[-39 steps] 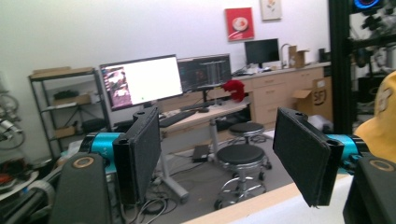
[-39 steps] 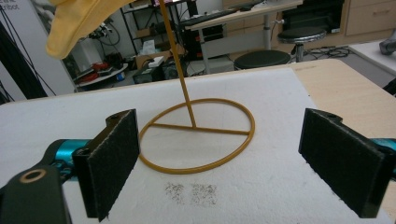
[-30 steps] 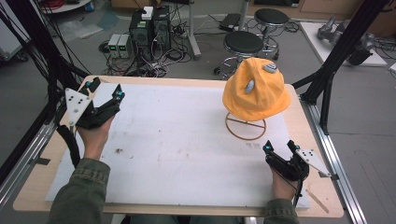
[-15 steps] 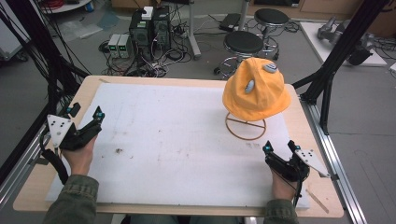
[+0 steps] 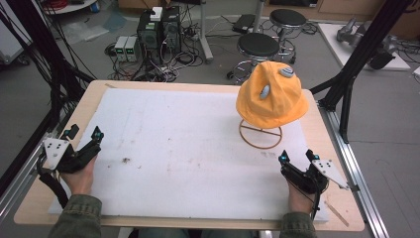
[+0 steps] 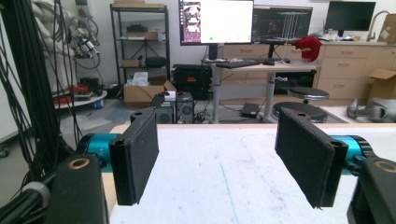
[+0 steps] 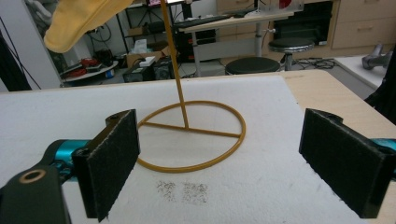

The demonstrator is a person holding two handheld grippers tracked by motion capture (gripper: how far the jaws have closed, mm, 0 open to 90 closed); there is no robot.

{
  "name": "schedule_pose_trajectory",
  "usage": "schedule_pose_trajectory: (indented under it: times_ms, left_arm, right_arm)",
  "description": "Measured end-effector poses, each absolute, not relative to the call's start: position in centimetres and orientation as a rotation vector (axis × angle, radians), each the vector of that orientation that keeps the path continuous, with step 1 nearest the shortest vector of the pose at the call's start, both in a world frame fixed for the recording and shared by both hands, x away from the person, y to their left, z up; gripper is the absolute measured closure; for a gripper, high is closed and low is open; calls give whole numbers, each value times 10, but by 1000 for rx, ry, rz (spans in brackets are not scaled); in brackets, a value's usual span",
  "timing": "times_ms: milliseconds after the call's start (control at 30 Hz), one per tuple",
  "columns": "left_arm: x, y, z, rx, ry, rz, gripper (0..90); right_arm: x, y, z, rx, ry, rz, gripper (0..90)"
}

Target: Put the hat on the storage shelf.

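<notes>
An orange bucket hat with two grey patches hangs on a thin yellow wire stand at the back right of the white mat. In the right gripper view the stand's ring base and upright rod lie just ahead, with the hat's brim at the top left. My right gripper rests open near the front right, short of the stand, with nothing between its pads. My left gripper sits open at the mat's left edge, its pads wide apart and empty.
The mat covers a wooden table framed by black rails. Dark specks mark the mat left of centre. Beyond the far edge stand two stools, computer boxes and cables on the floor.
My left gripper has pulled back toward the front left, from the mat's far left part to its near left edge. The right gripper and the hat have stayed put.
</notes>
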State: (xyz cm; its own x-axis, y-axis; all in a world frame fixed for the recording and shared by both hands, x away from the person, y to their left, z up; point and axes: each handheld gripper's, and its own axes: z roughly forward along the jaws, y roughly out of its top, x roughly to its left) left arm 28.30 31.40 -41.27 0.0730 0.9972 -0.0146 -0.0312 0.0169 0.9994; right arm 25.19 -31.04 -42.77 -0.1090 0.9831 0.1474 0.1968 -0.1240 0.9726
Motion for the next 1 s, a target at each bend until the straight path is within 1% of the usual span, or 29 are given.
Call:
schedule_pose_trajectory:
  times_ms: [400, 700, 1000]
  left_arm:
    - [273, 319, -426, 1223, 1169, 1168, 304]
    - [268, 320, -435, 1228, 1201, 1122, 304]
    - [265, 319, -434, 1221, 1206, 1095, 303]
  right_arm:
    - [249, -312, -428, 1388, 1360, 1295, 112]
    - [249, -313, -429, 1390, 1358, 1302, 112]
    - [250, -314, -430, 1400, 1358, 1311, 112]
